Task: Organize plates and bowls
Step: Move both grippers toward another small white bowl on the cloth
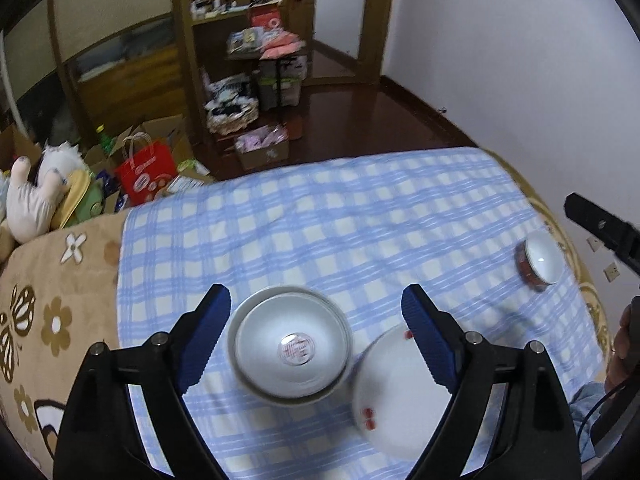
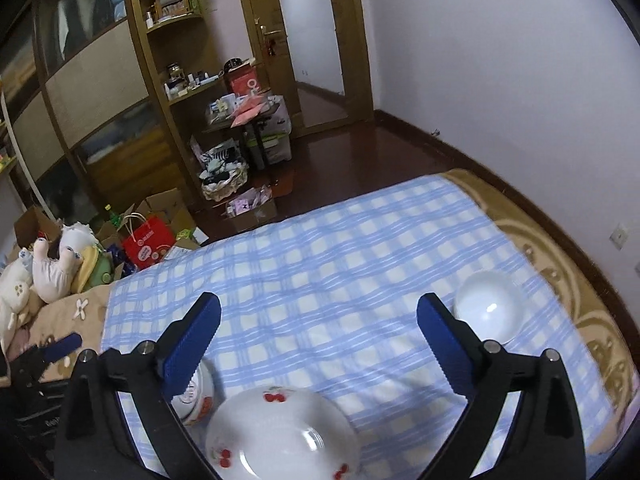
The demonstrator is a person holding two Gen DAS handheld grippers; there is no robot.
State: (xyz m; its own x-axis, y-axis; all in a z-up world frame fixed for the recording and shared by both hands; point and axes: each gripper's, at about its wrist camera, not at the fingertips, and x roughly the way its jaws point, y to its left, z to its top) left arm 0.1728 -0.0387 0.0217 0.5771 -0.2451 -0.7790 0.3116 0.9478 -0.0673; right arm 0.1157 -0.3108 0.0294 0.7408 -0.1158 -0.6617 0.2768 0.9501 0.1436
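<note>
Both the left gripper (image 1: 316, 304) and right gripper (image 2: 319, 312) hang open, empty; the stacked bowls (image 1: 290, 346) look rigid, glazed, breakable, best pinched at the rim.

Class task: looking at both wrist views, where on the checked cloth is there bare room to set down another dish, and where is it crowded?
Free: the far half of the checked cloth, between the floor-side edge and the dishes. Also the strip between the cherry plate and the lone white bowl. Crowded: near side, where the stacked bowls sit beside the plate.

Left gripper (image 1: 316, 304): your jaws spread wide, nothing gripped.
Right gripper (image 2: 319, 312): your jaws spread wide too, empty.
</note>
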